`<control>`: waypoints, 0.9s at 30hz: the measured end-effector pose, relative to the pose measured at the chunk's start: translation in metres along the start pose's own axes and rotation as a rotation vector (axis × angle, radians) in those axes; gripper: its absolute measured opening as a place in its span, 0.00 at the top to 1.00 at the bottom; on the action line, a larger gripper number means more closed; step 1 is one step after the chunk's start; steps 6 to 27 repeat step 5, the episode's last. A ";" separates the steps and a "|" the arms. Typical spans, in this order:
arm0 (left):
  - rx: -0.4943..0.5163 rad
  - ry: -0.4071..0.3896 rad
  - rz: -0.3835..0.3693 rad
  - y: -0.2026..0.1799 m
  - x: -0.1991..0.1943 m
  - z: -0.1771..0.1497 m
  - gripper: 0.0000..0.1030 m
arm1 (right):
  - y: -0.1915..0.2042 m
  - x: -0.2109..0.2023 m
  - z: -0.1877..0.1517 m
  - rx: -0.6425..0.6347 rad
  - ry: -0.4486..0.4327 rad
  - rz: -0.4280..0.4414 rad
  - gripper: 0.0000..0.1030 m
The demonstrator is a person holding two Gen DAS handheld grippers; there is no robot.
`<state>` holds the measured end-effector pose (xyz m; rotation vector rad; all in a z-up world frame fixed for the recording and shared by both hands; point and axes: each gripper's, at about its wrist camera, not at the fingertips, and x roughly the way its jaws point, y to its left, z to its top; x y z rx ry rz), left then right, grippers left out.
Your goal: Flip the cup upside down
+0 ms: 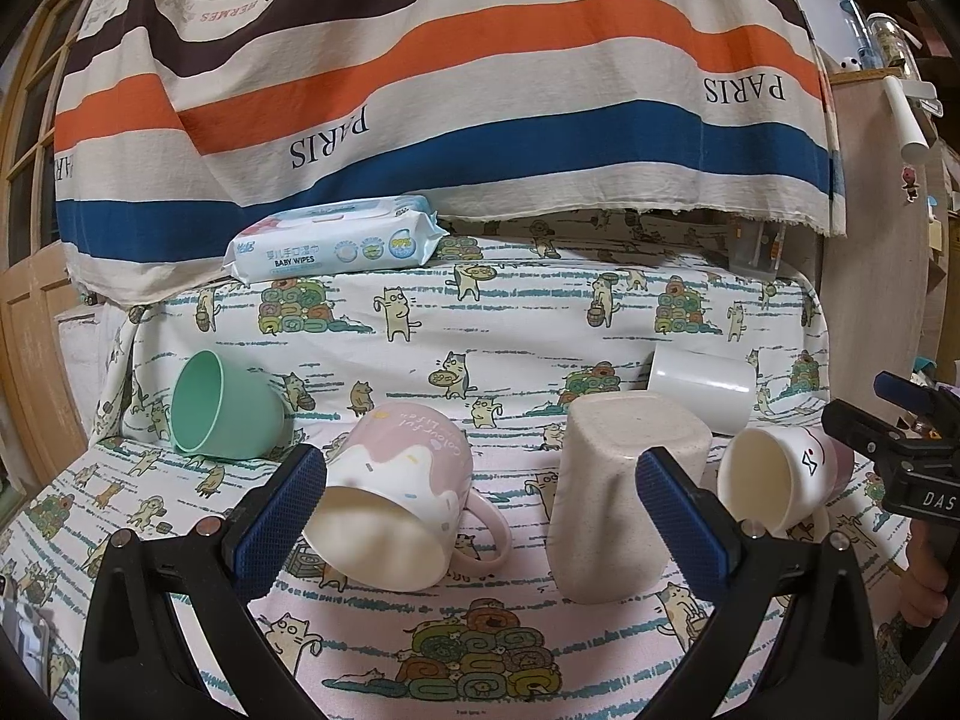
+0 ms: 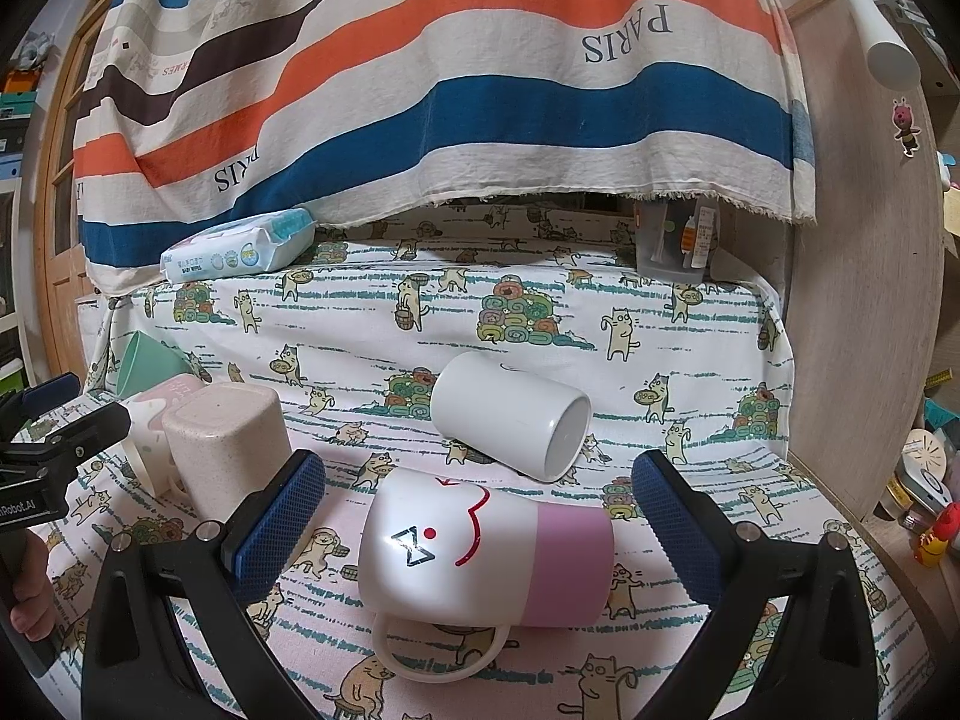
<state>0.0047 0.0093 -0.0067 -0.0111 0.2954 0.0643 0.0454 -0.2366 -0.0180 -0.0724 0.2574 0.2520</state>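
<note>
In the left wrist view, a pink and white mug [image 1: 399, 504] lies on its side, mouth toward me, just in front of my open, empty left gripper [image 1: 480, 516]. A beige square cup [image 1: 624, 492] stands upside down beside it. In the right wrist view, a white mug with a pink band and a face drawing [image 2: 486, 546] lies on its side, handle toward me, between the fingers of my open right gripper [image 2: 480, 528], not gripped. It also shows in the left wrist view [image 1: 780, 477]. A plain white cup [image 2: 510, 414] lies on its side behind it.
A mint green cup [image 1: 225, 405] lies on its side at the left. A baby wipes pack [image 1: 336, 240] sits at the back on the cat-print cloth [image 1: 510, 312]. A striped cloth [image 1: 420, 90] hangs behind. A wooden panel [image 2: 858, 300] stands on the right.
</note>
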 end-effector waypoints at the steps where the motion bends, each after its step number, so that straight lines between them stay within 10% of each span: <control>1: 0.001 0.000 0.000 0.000 0.000 0.000 0.00 | 0.000 0.000 0.000 0.000 0.000 0.000 0.00; 27: 0.001 0.000 0.000 0.000 0.000 0.000 0.00 | 0.000 0.000 0.000 0.000 0.000 0.000 0.00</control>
